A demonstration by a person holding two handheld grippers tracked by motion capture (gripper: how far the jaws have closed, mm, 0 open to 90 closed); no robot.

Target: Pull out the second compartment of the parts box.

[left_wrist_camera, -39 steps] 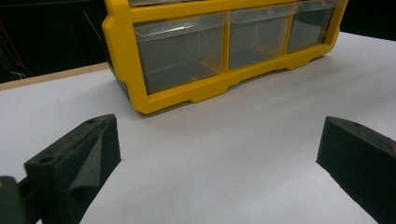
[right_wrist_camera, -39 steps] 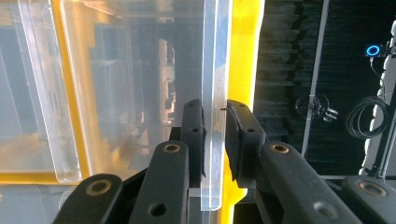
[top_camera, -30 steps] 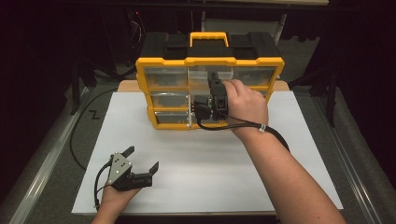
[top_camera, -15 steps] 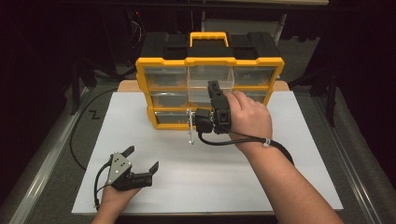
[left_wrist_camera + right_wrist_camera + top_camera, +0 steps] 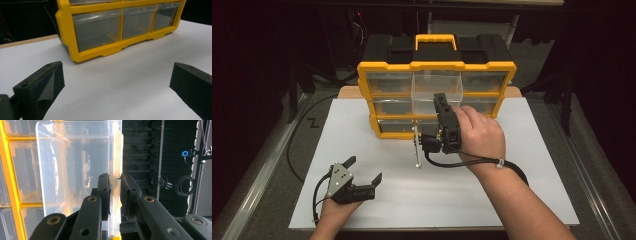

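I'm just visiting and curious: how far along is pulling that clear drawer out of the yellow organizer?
Done: the right gripper is clamped on the clear drawer's front wall.
In hand: the drawer sticks partway out of the organizer.
Left: freeing it fully; the left gripper waits open.

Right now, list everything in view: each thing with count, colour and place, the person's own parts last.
Drawer organiser: one, yellow frame, black top, yellow handle; far middle of the table.
Pulled-out drawer: one, clear plastic; drawn out of the organiser's middle column, its front wall clamped in the right gripper.
Closed drawers: several, clear; in the organiser's rows.
Table top: one, white.
Cable: one, black; looped left of the white top.
Left gripper: one, black with grey plate; near left, jaws open.
Right gripper: one, black; jaws shut on the drawer.
Hands: two; left hand near edge, right hand in front of the organiser.
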